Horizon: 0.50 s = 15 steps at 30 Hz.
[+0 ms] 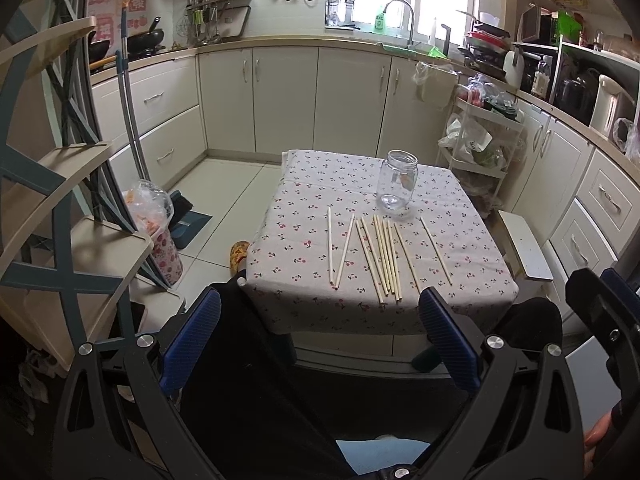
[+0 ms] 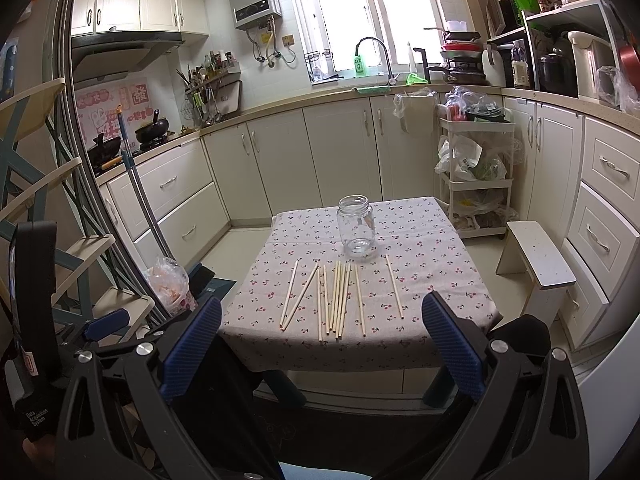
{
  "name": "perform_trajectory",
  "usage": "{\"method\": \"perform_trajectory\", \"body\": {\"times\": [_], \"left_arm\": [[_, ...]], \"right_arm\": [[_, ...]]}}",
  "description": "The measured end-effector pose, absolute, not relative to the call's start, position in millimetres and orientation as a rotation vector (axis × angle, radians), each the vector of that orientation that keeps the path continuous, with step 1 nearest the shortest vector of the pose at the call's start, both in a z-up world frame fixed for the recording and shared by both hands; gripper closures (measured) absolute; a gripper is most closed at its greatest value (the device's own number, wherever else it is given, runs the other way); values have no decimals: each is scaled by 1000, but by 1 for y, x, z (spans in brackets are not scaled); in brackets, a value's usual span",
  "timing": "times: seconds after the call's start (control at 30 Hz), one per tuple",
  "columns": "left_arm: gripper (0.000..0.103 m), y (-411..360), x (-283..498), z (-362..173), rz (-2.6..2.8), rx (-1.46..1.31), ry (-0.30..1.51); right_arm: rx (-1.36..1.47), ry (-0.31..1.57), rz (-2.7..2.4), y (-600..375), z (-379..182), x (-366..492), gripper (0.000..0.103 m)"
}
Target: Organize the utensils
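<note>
Several wooden chopsticks [image 1: 385, 255] lie side by side on a small table with a cherry-print cloth [image 1: 304, 184]; they also show in the right wrist view [image 2: 338, 300]. An empty clear glass jar [image 1: 397, 180] stands upright just behind them, also in the right wrist view [image 2: 356, 227]. My left gripper [image 1: 320, 332] is open and empty, held back from the table's near edge. My right gripper [image 2: 322, 340] is open and empty, also short of the near edge. The tablecloth shows in the right wrist view [image 2: 432, 264] too.
A white stool [image 2: 538, 260] stands right of the table, a wire trolley with bags [image 2: 476, 176] behind it. A bin with a plastic bag [image 1: 156, 232], a broom and a shelf unit [image 1: 68, 216] stand on the left. Kitchen cabinets line the back.
</note>
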<state>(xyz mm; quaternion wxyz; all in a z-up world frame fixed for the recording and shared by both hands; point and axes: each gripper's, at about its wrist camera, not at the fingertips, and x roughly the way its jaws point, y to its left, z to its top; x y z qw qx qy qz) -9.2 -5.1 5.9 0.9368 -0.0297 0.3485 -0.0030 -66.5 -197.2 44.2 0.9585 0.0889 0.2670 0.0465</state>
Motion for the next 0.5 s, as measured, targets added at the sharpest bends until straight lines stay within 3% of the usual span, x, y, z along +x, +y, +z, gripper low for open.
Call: {"method": "perform_trajectory", "body": {"times": [0.5], "left_arm": [[8,-12,-2,-3,-26,-46,733]], "right_arm": [[192,559,93,-196,37,-62,7]]}}
